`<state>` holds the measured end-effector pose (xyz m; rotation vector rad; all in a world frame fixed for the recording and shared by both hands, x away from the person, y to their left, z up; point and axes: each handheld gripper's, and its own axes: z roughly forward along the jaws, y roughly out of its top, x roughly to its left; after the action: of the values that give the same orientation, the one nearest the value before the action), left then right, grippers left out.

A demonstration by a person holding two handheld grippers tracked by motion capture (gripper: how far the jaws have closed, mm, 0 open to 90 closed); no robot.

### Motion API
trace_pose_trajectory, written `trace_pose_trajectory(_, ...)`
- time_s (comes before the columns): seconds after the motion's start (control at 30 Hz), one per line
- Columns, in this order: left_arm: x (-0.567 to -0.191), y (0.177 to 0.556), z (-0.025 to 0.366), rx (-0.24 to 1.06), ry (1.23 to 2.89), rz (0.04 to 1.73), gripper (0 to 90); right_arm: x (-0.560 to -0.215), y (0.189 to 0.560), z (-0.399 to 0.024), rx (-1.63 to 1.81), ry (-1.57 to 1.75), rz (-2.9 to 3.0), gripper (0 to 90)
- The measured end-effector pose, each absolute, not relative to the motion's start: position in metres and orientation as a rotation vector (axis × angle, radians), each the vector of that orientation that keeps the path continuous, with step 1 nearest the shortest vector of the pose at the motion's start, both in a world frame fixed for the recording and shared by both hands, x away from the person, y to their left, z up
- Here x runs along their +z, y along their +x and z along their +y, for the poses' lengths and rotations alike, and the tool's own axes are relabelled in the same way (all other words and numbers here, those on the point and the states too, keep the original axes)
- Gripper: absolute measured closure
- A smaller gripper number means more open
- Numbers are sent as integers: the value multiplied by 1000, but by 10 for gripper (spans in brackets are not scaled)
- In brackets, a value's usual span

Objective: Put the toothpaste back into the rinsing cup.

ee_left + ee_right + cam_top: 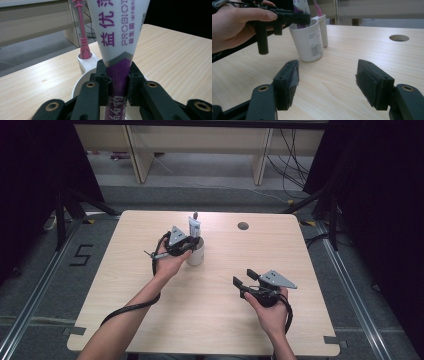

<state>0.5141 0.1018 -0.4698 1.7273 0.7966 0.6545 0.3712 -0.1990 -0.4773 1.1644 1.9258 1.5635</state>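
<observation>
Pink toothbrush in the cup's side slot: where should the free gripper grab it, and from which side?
Best guess: grip the toothbrush on its bare handle, well above the slot of the white cup, coming in from above. It stands nearly upright, its lower end sunk in the slot. Approach from the side away from the toothpaste tube, which the left gripper clamps beside it. The right gripper is open, with nothing between its jaws.

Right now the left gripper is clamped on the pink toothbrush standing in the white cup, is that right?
Not quite. The left gripper is clamped on the toothpaste tube in the white cup; the pink toothbrush stands untouched beside it, as the left gripper view shows.
</observation>
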Motion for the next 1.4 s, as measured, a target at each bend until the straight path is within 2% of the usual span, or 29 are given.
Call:
trace_pose_trajectory(0.63, -472, 516, 104, 639, 1741, 808, 744, -478, 372, -199, 1565, 1150, 1929, 356)
trace_pose_trajectory(1.4, -471, 516, 106, 659, 1777, 804, 663, -479, 372, -197, 1566, 1168, 1943, 354)
